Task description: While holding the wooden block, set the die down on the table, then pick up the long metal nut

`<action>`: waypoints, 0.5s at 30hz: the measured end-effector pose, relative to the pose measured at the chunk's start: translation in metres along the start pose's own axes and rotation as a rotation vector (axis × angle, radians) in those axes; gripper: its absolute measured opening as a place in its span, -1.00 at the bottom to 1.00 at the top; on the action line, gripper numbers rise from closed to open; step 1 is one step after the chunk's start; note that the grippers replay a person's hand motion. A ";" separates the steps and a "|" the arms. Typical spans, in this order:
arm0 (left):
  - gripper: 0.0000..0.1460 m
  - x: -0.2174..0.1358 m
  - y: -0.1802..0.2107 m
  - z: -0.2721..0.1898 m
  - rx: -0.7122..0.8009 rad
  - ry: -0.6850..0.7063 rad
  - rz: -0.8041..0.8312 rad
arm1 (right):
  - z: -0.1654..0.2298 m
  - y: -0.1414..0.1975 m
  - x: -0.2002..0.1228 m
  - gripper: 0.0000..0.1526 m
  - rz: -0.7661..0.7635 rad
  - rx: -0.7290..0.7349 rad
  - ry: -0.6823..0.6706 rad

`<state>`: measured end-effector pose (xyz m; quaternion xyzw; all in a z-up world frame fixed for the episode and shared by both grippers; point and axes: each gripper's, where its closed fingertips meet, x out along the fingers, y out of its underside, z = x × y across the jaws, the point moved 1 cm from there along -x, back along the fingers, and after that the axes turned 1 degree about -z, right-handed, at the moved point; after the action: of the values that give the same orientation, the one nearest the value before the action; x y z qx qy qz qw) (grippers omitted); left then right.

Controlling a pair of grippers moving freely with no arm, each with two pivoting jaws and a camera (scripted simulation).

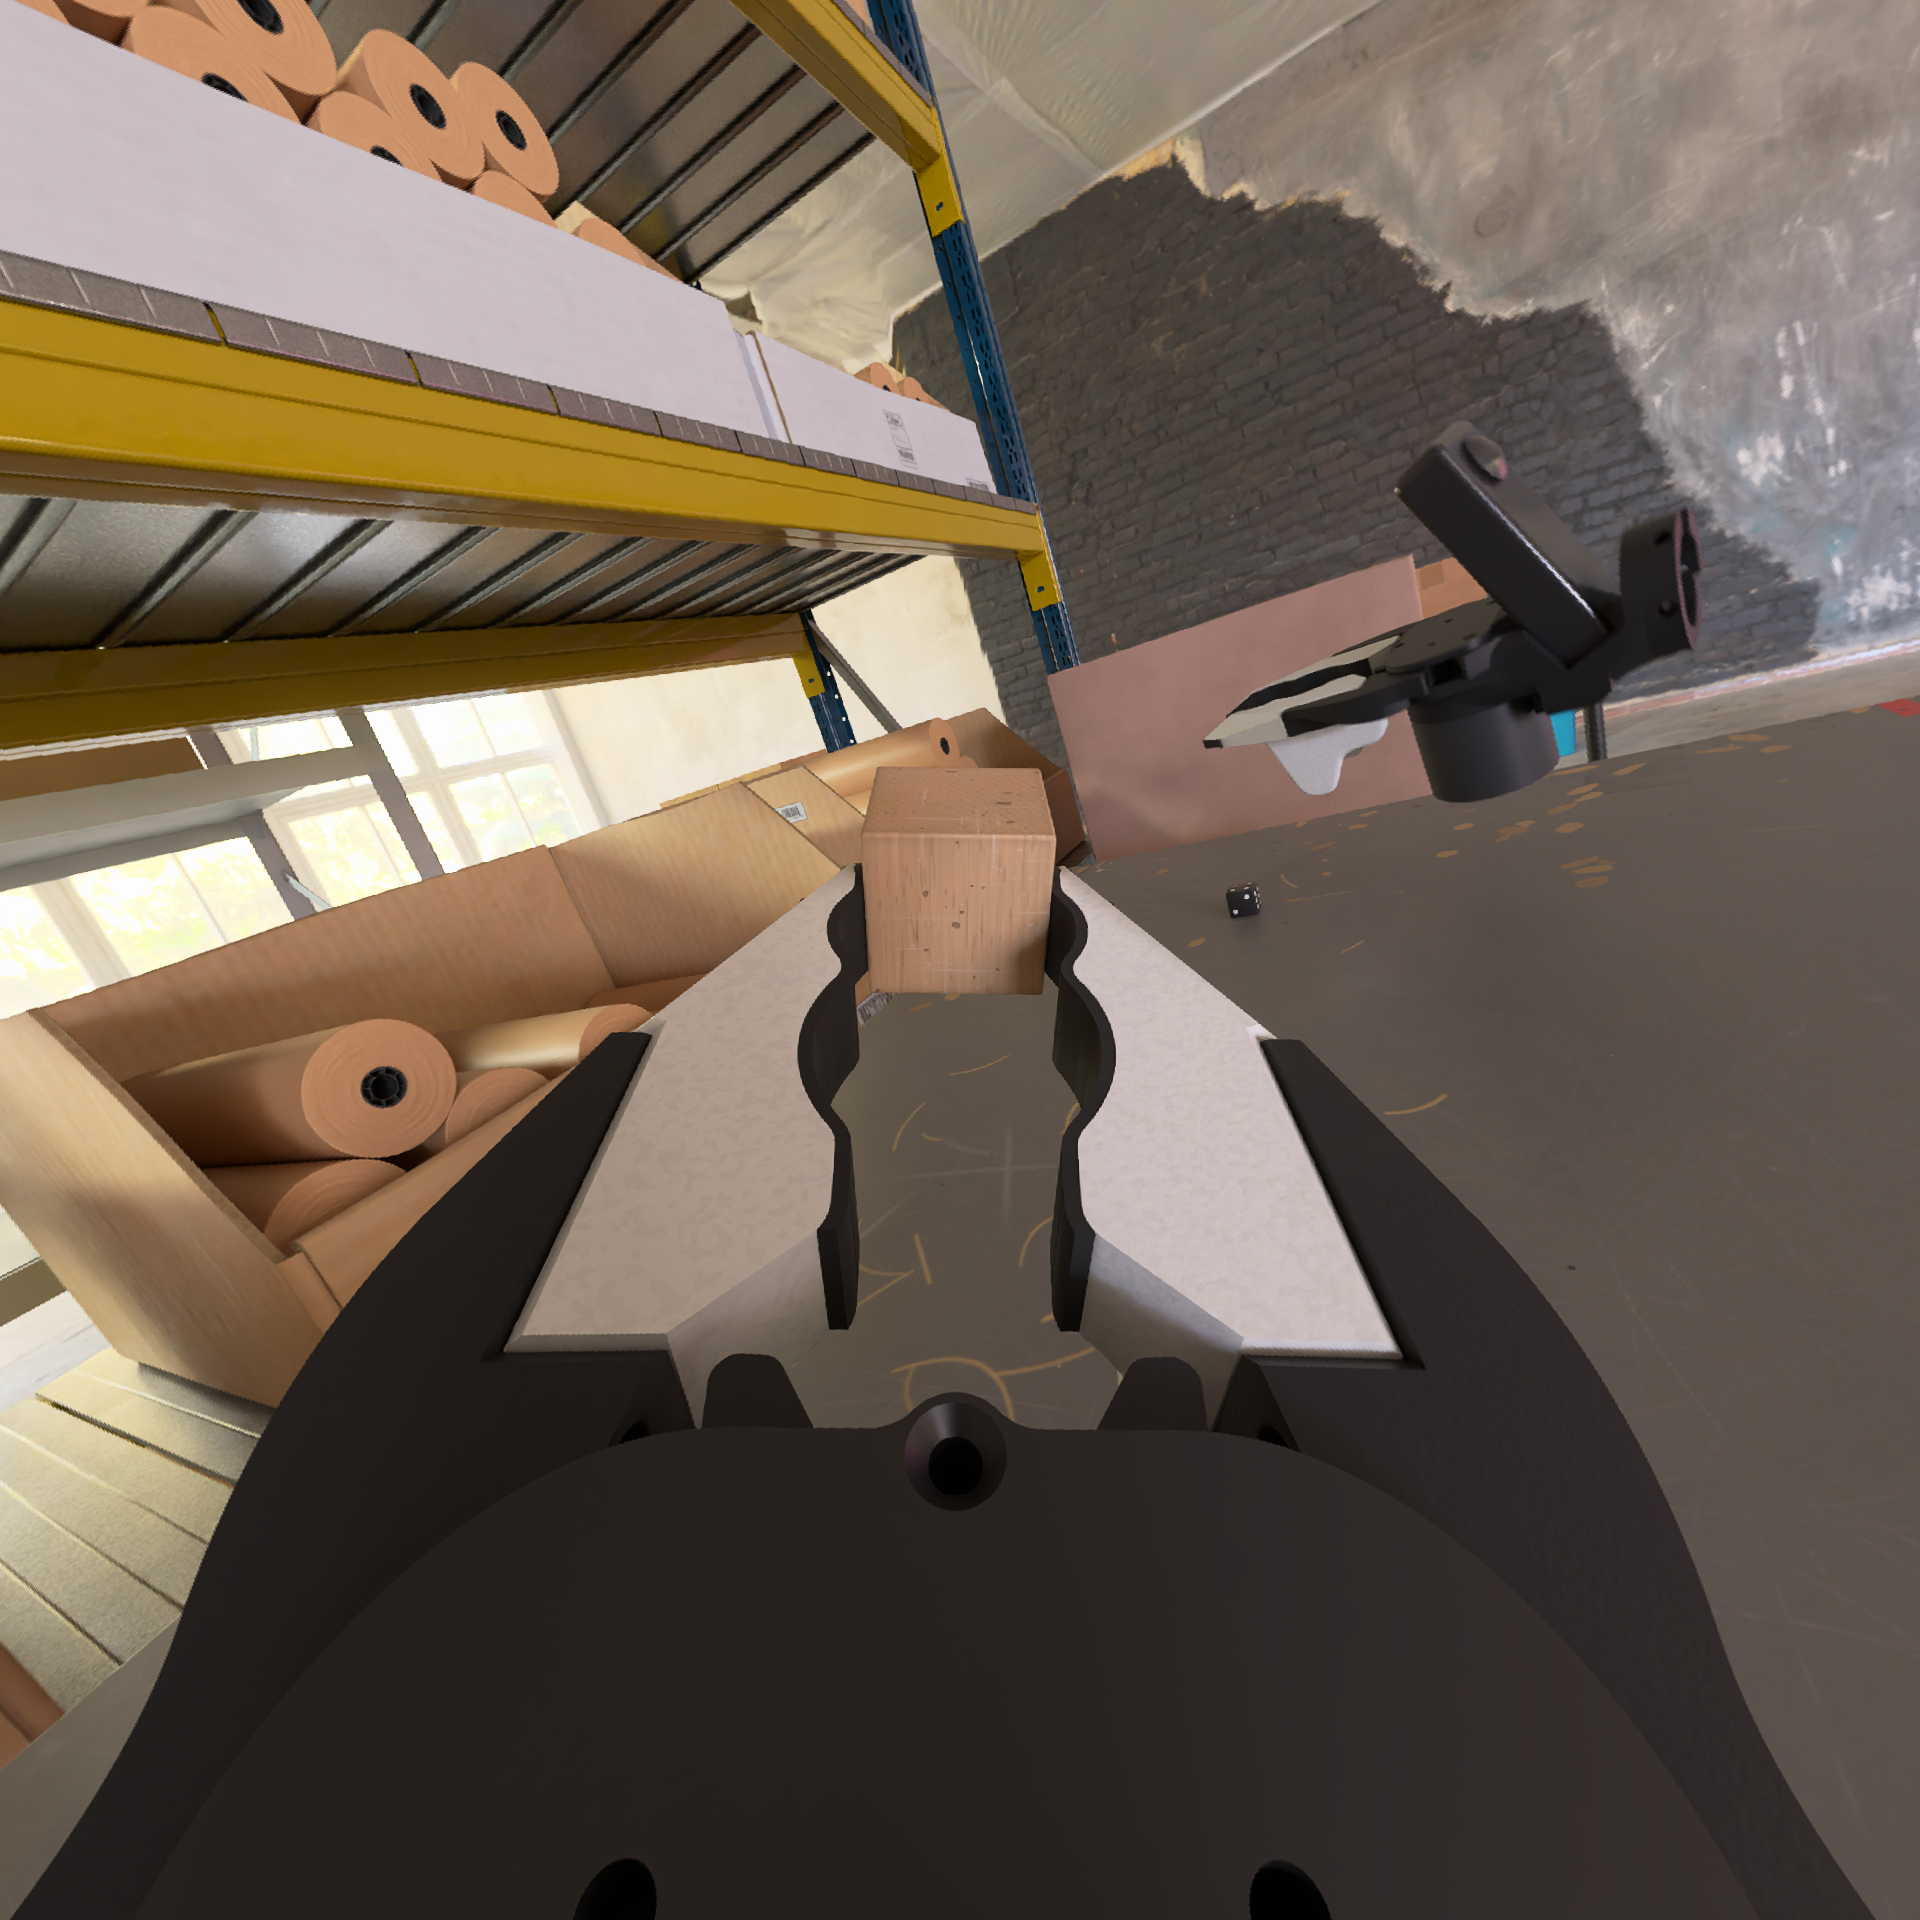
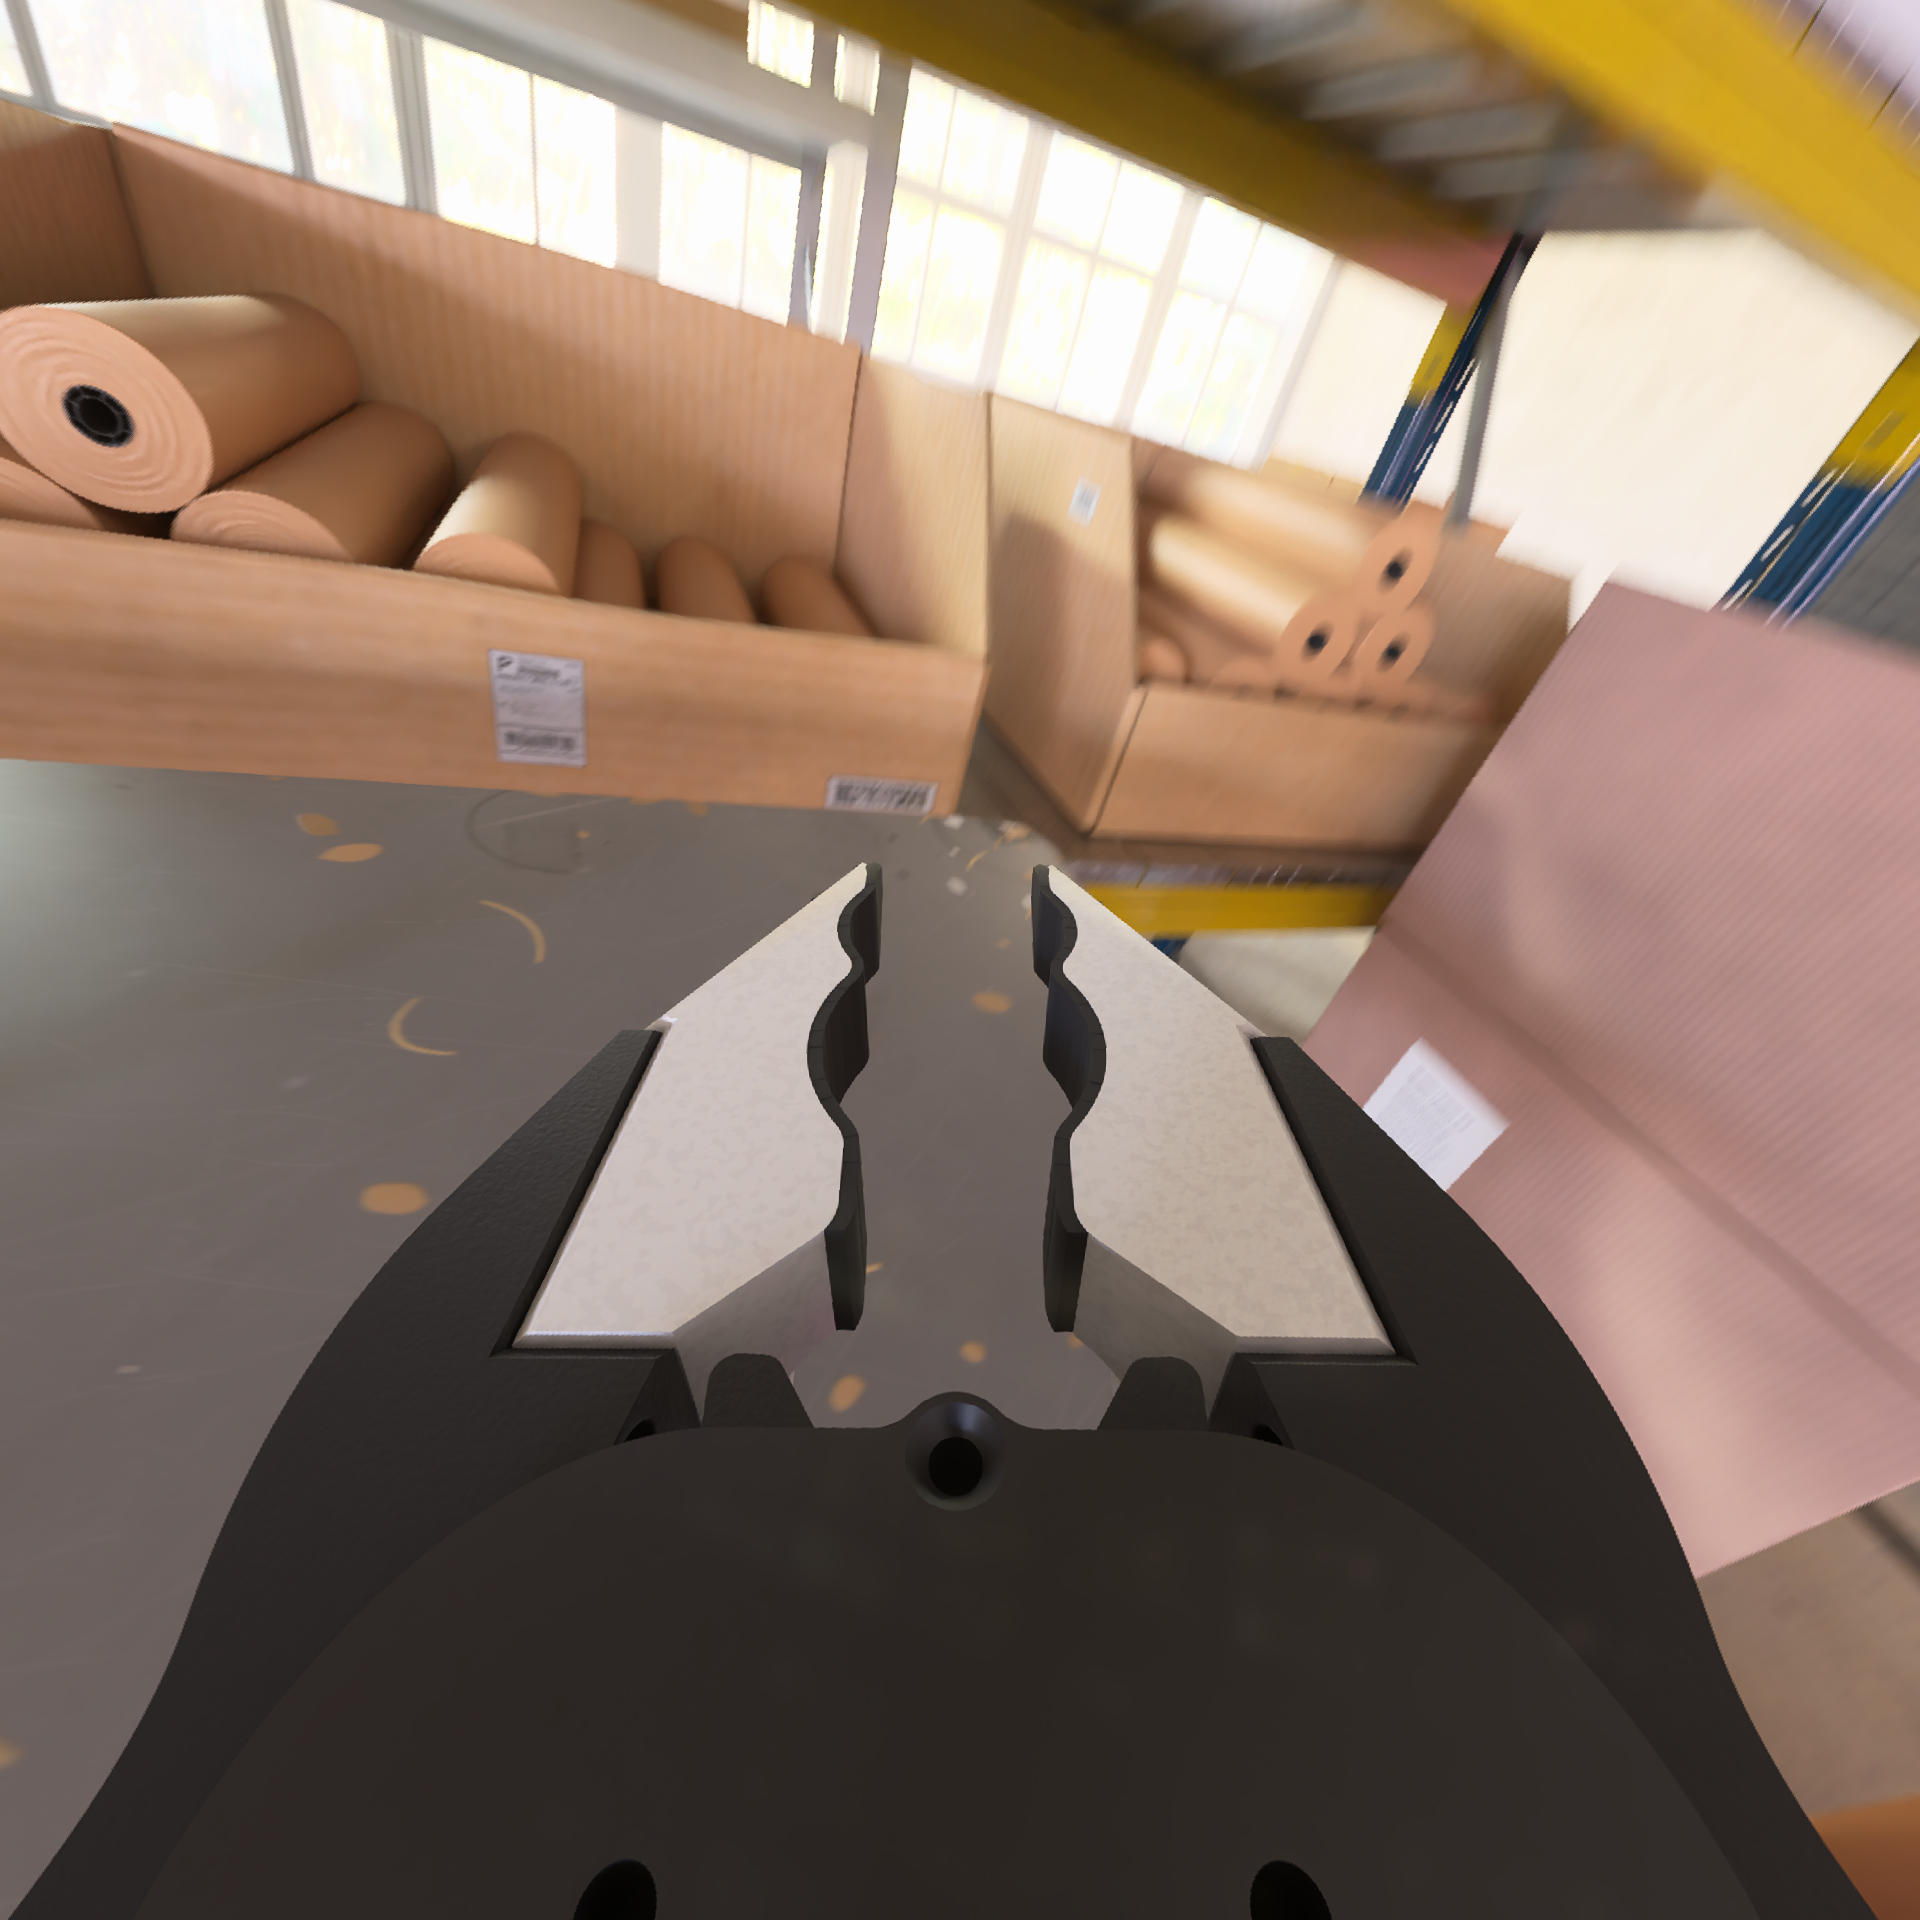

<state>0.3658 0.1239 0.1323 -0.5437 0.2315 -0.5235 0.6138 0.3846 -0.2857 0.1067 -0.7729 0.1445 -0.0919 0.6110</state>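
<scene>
My left gripper (image 1: 956, 894) is shut on a light wooden block (image 1: 956, 883), held at the fingertips above the dark table (image 1: 1558, 1143). A small black die (image 1: 1243, 900) lies on the table to the right of the block. My right gripper shows farther off in the left wrist view (image 1: 1262, 727), hovering above the table beyond the die. In the right wrist view my right gripper (image 2: 956, 883) is open and empty over the table (image 2: 260, 1091). No long metal nut is in view.
Cardboard boxes of brown paper rolls (image 2: 416, 582) stand beyond the table's far edge. A pink board (image 2: 1662, 1039) leans at the right. Yellow and blue shelving (image 1: 520, 457) with white boxes rises on the left. The table top carries orange marks.
</scene>
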 end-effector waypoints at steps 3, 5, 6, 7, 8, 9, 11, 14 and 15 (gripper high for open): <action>-0.55 0.000 0.000 0.000 -0.001 0.002 -0.002 | 0.007 -0.012 -0.009 -0.63 -0.119 -0.168 0.007; -0.55 -0.001 -0.001 -0.001 -0.002 0.002 -0.003 | 0.023 -0.019 -0.015 -0.65 -0.188 -0.242 -0.072; -0.55 -0.001 -0.001 -0.001 -0.002 0.003 -0.003 | 0.034 -0.019 -0.017 -0.66 -0.196 -0.260 -0.148; -0.55 -0.001 -0.001 -0.001 -0.002 0.003 -0.004 | 0.047 -0.019 -0.020 -0.66 -0.187 -0.261 -0.246; -0.55 0.000 -0.001 0.000 -0.002 0.002 -0.004 | 0.059 -0.019 -0.023 -0.66 -0.166 -0.241 -0.352; -0.55 0.000 -0.001 0.000 -0.002 -0.001 -0.004 | 0.074 -0.018 -0.027 -0.66 -0.132 -0.204 -0.473; -0.55 0.001 0.000 0.000 -0.002 -0.002 -0.001 | 0.097 -0.015 -0.034 -0.65 0.016 -0.157 -0.683; -0.55 0.001 0.000 0.000 0.004 -0.003 -0.002 | 0.115 -0.010 -0.038 -0.58 0.231 -0.202 -0.772; -0.55 0.001 0.000 0.000 0.006 -0.003 0.000 | 0.123 -0.009 -0.041 -0.57 0.289 -0.197 -0.813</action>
<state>0.3662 0.1227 0.1324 -0.5427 0.2289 -0.5235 0.6156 0.3864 -0.1572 0.0875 -0.7727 0.0071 0.3202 0.5481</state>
